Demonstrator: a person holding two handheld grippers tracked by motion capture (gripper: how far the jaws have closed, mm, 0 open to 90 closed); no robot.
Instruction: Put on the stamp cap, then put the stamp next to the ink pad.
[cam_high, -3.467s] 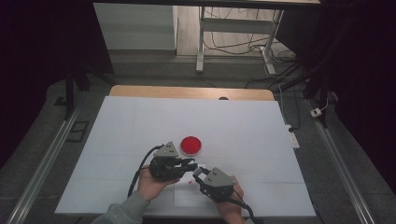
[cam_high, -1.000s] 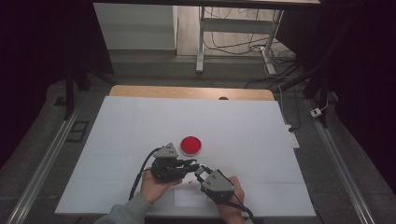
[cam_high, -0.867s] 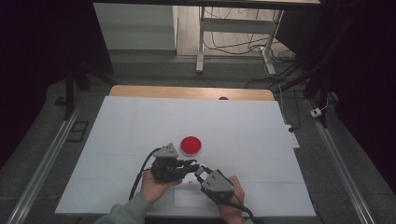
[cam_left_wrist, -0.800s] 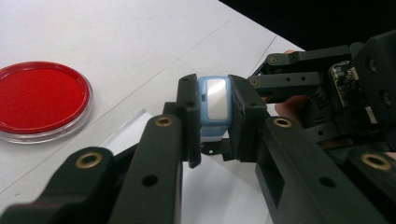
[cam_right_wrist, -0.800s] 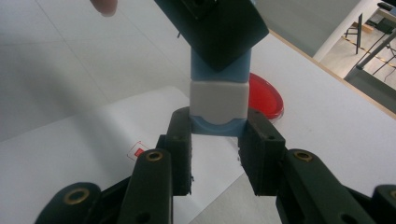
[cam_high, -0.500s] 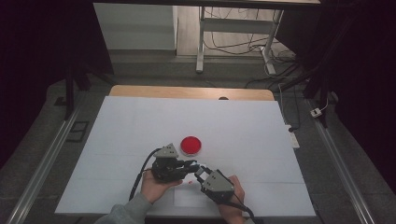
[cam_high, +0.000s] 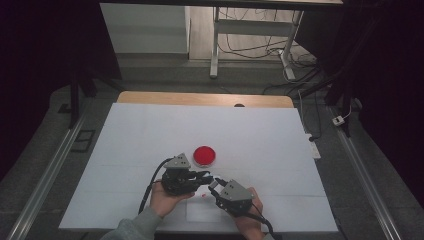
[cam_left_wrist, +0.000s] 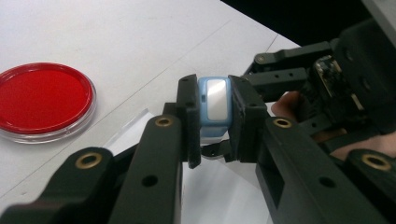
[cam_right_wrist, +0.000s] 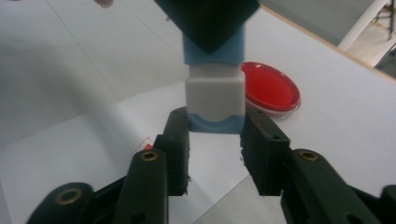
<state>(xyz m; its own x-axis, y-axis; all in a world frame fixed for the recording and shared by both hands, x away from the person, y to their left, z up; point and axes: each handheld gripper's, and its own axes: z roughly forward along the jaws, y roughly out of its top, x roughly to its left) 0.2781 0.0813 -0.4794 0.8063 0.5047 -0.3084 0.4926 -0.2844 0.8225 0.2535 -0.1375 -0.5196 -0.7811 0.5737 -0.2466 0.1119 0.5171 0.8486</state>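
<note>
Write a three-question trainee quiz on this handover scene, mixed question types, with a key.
1. True or false: the left gripper is clamped on the small blue and white block.
2. Multiple choice: the red round dish is
A. held in the right gripper
B. lying flat on the white table, beyond both grippers
C. stacked on the block
3. Short answer: in the right gripper view, do the jaws of the right gripper press on the block?

Key
1. True.
2. B.
3. No; the jaws have just been opening, and the block's end sits between them with narrow gaps.
</note>
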